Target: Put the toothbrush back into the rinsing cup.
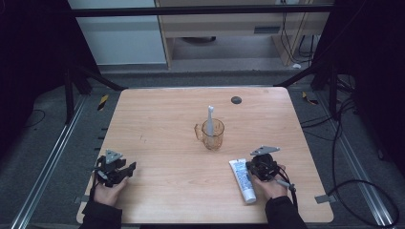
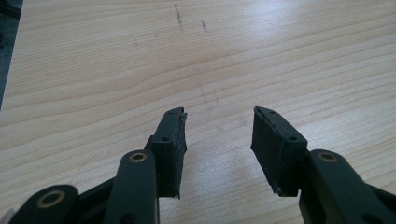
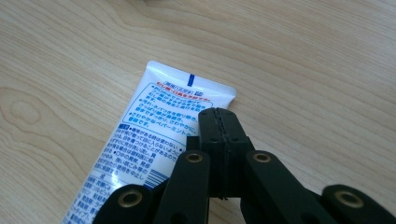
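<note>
- Two claws rest low on the wooden bench (image 1: 167, 124).
- Left claw (image 2: 218, 126) — jaws apart, bare wood between them.
- Right claw (image 3: 219, 122) — jaws pressed together, gripping nothing, just above a white toothpaste tube (image 3: 154, 121) lying flat.
- Farther back, a toothbrush (image 1: 210, 119) stands in an amber cup (image 1: 213, 136).

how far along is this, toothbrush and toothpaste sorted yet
Done: the toothbrush stands in the amber cup. In hand: nothing; the right gripper is shut beside the toothpaste tube, not on it. Left: the tube lies flat on the table; the left gripper waits open.
</note>
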{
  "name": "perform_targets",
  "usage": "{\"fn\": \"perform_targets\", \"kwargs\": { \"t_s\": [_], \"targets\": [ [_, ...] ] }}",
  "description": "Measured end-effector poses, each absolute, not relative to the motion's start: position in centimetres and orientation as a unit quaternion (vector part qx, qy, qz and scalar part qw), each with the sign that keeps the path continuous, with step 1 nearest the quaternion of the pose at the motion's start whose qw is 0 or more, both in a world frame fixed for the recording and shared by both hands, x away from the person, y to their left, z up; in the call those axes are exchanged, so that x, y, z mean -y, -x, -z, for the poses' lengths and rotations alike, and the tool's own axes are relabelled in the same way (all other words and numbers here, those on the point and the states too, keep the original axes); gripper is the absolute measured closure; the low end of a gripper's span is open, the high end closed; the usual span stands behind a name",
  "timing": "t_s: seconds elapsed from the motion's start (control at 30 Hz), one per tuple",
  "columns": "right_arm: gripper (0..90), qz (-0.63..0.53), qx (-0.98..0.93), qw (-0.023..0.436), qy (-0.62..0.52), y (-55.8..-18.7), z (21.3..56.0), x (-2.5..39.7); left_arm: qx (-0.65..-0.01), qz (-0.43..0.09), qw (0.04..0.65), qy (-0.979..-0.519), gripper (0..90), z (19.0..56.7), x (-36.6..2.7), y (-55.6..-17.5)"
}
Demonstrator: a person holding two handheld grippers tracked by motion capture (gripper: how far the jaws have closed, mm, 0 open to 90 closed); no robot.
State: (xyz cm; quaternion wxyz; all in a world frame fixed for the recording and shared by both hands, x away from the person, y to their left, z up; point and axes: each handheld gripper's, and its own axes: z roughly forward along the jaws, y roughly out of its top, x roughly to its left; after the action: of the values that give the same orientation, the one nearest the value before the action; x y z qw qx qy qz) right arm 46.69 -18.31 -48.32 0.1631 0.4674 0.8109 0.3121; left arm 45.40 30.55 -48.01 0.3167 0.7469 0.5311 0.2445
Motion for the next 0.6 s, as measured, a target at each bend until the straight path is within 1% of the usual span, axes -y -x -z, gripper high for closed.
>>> {"fn": "perform_targets", "kwargs": {
  "t_s": [0.37,0.6],
  "targets": [
    [90.0,-0.312,-0.815,0.161,-0.461,-47.2,48.4,17.3,-0.530,-0.245,0.318,-0.747,53.5,48.0,-30.5,-45.4],
    [87.0,-0.329,-0.805,0.180,-0.460,-46.7,47.1,17.9,-0.531,-0.245,0.319,-0.746,53.4,48.0,-30.6,-45.4]
  ]
}}
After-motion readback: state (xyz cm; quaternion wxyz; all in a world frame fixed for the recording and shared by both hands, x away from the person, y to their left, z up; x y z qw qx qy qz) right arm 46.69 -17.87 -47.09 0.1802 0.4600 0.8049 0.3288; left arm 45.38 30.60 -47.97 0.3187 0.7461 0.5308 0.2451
